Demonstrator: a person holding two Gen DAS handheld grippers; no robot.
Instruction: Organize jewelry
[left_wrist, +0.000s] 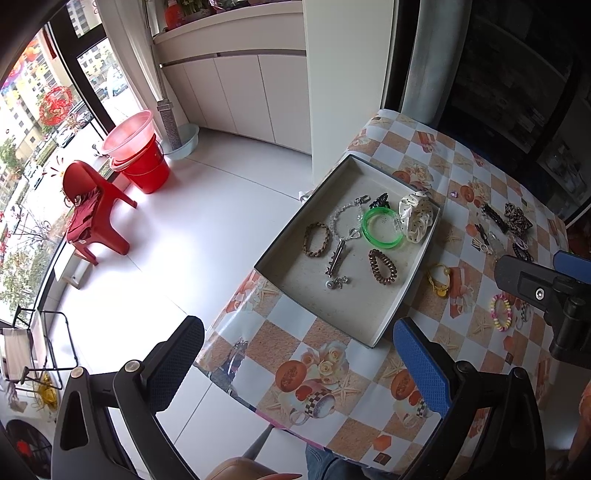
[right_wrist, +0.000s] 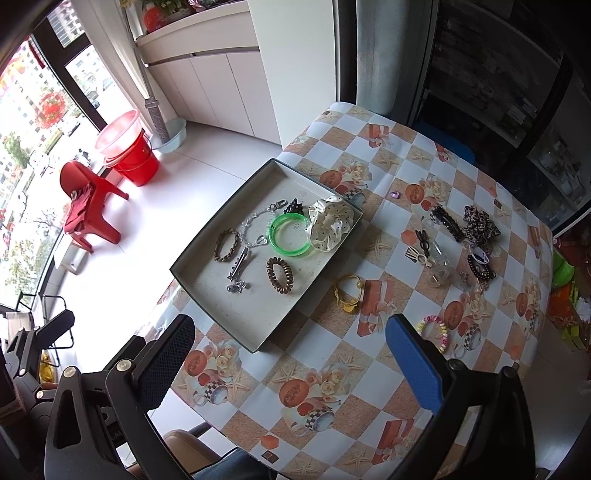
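A shallow grey tray (left_wrist: 400, 295) (right_wrist: 207, 291) sits on the patterned table. In it lie a green bangle (left_wrist: 382, 227) (right_wrist: 290, 233), a white dotted scrunchie (left_wrist: 416, 216) (right_wrist: 330, 221), a brown braided bracelet (left_wrist: 316, 239) (right_wrist: 226, 245), a brown coil tie (left_wrist: 382, 266) (right_wrist: 279, 275) and a silver chain (left_wrist: 341, 236) (right_wrist: 245, 240). Loose on the table are a yellow hair tie (left_wrist: 439, 278) (right_wrist: 349, 291), a pastel bead bracelet (left_wrist: 501, 312) (right_wrist: 436, 332) and several dark clips and ties (right_wrist: 465, 240). My left gripper (left_wrist: 299, 365) and my right gripper (right_wrist: 291, 360) are both open and empty, held above the table's near edge.
The table (left_wrist: 295, 354) (right_wrist: 332, 369) has a checked floral cloth. The right gripper's body (left_wrist: 546, 291) shows in the left wrist view. On the white floor to the left stand a red chair (left_wrist: 94, 206) (right_wrist: 88, 199) and a red bucket (left_wrist: 144, 162) (right_wrist: 135, 158). White cabinets (left_wrist: 240, 92) line the back.
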